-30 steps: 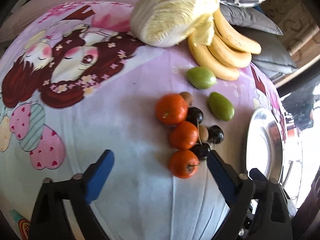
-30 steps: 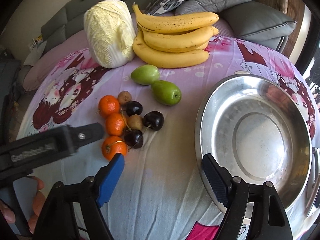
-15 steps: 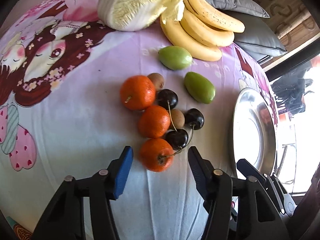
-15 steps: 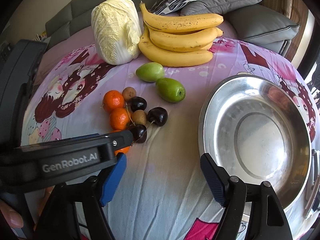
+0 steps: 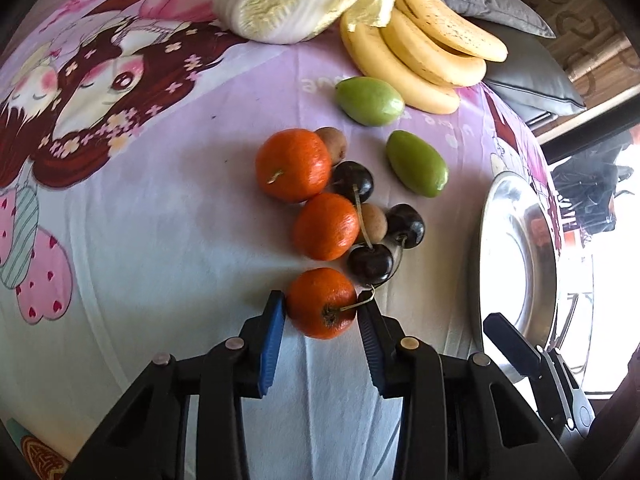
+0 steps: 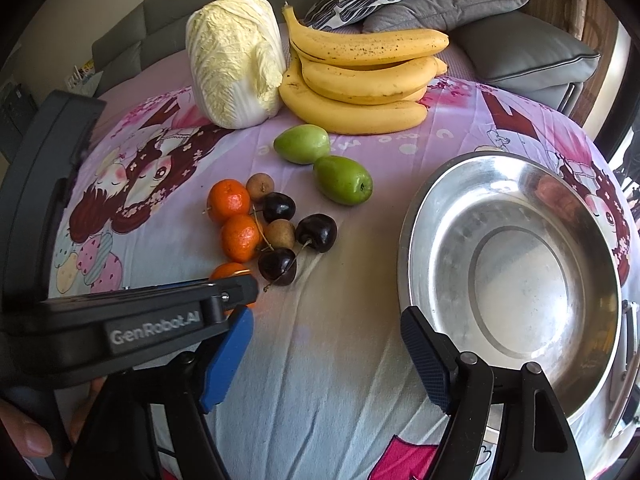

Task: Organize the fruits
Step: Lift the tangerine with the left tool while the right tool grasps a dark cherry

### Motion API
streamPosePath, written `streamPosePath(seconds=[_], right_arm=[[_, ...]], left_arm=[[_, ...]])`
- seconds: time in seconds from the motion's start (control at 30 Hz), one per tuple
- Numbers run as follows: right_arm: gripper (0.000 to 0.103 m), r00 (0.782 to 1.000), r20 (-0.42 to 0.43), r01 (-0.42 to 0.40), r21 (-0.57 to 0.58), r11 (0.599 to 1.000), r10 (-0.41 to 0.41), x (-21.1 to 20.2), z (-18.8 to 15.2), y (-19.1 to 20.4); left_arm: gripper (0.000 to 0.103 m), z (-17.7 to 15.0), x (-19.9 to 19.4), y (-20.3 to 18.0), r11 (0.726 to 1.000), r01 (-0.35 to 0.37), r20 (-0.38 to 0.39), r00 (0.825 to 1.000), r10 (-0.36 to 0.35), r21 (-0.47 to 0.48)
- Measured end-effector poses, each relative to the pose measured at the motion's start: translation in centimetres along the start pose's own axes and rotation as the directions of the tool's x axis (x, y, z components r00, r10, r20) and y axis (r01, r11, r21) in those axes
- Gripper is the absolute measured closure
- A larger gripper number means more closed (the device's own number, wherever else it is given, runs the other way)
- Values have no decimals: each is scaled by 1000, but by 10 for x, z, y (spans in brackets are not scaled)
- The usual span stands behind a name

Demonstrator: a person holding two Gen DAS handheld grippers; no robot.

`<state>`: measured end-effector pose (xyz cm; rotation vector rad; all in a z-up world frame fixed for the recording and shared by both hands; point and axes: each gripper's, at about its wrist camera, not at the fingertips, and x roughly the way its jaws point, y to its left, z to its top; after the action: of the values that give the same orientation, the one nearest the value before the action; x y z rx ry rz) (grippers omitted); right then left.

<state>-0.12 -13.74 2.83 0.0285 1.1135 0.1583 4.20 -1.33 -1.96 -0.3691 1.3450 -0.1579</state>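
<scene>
On the cartoon-print cloth lies a cluster of three oranges, dark cherries and brown longans. My left gripper has its jaws closing on the nearest orange, and both blue pads touch its sides. A cherry stem lies across the right pad. In the right wrist view this orange is mostly hidden behind the left gripper's finger. My right gripper stands open over bare cloth, just left of the steel bowl, with nothing between its fingers.
Two green fruits lie behind the cluster. A bunch of bananas and a napa cabbage sit at the back. Grey cushions rise beyond them. The bowl holds nothing.
My left gripper came forward to the nearest orange and its jaws narrowed from wide apart until the pads met the fruit. The right gripper kept still.
</scene>
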Motion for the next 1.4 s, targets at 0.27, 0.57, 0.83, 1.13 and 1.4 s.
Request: streamPosePath(seconds=[0.27, 0.57, 0.83, 1.13, 1.4], right_arm=[[24, 1000, 30, 10, -27, 1000, -9, -6, 7, 6], [52, 1000, 18, -7, -55, 998, 8, 5, 22, 19], [62, 1000, 13, 4, -26, 1000, -4, 21, 46, 18], [65, 999, -28, 21, -3, 1000, -21, 44, 51, 10], [67, 999, -36, 8, 9, 1000, -8, 52, 53, 7]], left_arm=[[65, 0, -19, 24, 997, -28, 44, 999, 32, -75], [65, 3, -34, 53, 987, -21, 80, 996, 34, -161], [65, 3, -27, 56, 984, -23, 64, 997, 35, -176], [65, 2, -31, 60, 984, -16, 63, 998, 28, -179], [65, 3, -26, 58, 984, -22, 52, 998, 32, -177]])
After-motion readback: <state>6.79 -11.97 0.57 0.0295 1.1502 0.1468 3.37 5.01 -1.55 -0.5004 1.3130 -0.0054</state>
